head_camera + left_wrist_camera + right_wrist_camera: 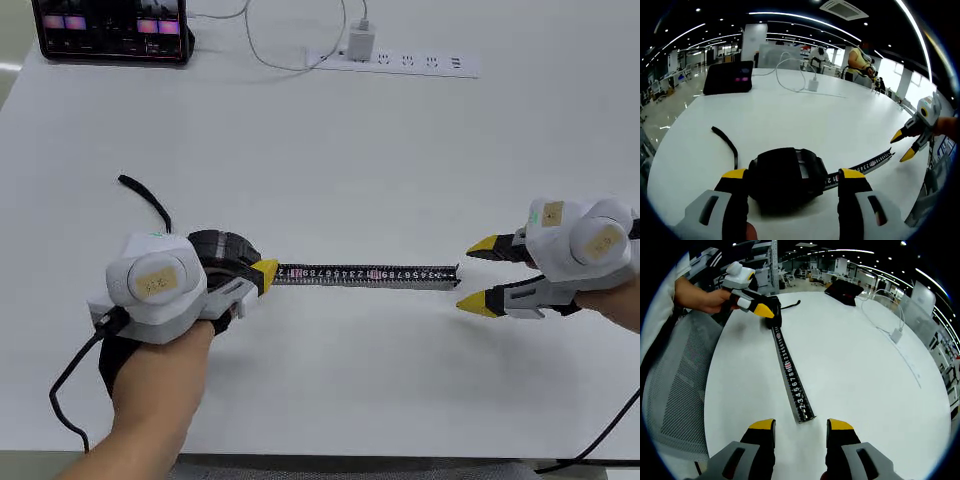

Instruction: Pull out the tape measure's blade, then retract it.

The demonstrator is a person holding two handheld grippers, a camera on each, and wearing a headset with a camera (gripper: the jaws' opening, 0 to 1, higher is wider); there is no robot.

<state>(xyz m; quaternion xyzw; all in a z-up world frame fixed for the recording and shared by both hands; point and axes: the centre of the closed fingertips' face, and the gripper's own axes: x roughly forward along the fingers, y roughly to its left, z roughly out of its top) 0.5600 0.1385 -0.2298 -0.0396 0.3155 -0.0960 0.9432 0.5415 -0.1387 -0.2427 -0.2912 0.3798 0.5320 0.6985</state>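
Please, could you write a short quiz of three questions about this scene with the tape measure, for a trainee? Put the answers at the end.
1. True or false: the left claw is open and apart from the round black plastic tape measure case.
2. Choose one. Relative to the right claw, the end of the dark numbered steel blade is:
A) pinched between shut jaws
B) lying free on the white table, close to the open tips
C) wound inside the case
3. Fill in: the tips of both claws are coloured ___.

Key: 1 false, it grips the case; 2 B; 3 yellow.
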